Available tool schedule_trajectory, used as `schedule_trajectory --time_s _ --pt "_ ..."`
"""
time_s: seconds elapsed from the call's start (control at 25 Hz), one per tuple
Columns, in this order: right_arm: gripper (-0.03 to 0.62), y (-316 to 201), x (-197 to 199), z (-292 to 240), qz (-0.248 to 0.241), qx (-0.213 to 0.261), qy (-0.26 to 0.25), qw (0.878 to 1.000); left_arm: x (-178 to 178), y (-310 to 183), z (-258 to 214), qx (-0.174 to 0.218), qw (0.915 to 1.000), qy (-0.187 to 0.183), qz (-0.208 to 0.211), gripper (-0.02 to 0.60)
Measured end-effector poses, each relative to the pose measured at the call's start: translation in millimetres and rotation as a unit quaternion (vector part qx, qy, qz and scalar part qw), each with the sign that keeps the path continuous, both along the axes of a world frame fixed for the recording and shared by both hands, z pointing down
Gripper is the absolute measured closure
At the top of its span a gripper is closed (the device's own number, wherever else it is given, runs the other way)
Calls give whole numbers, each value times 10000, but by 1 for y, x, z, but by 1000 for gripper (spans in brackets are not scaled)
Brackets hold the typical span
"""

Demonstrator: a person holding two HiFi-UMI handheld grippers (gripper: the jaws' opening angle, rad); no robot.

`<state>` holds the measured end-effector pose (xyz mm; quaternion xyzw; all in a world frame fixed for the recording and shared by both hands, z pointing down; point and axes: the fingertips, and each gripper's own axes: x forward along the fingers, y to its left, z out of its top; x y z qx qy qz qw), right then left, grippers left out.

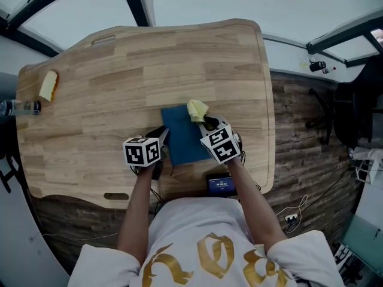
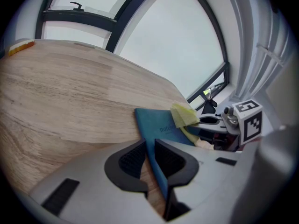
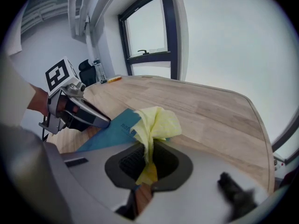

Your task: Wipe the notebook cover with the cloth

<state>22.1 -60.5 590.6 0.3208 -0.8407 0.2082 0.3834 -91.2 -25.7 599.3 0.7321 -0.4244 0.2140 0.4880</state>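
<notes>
A blue notebook [image 1: 182, 135] lies flat near the front middle of the wooden table [image 1: 119, 82]. My left gripper [image 1: 163, 139] is shut on the notebook's left edge; in the left gripper view the cover edge [image 2: 156, 125] runs between the pads [image 2: 133, 160]. My right gripper [image 1: 207, 121] is shut on a bunched yellow cloth [image 1: 197, 109], which rests at the notebook's far right corner. In the right gripper view the cloth [image 3: 156, 122] stands up out of the jaws over the notebook [image 3: 112, 132]. The left gripper [image 3: 106, 121] shows across from it.
A yellow and orange object [image 1: 48, 85] and a bottle [image 1: 18, 107] sit at the table's far left edge. A small device with a lit screen [image 1: 220, 184] lies at the front edge near my body. A dark chair [image 1: 359, 106] stands off to the right.
</notes>
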Motion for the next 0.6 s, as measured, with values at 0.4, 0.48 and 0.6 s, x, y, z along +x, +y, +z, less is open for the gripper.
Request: schedule_trajectory --time_s 0.4,0.48,0.6 --pt "556 -8 2 0 138 37 -13 9999 -1 -1 0 13 10000 5 -4 514" --pt "556 -8 2 2 183 -37 -66 9998 -1 -1 0 17 10000 3 -6 512" --pt "556 -8 1 3 214 -110 -105 9997 -1 -1 -1 14 10000 -6 -12 512"
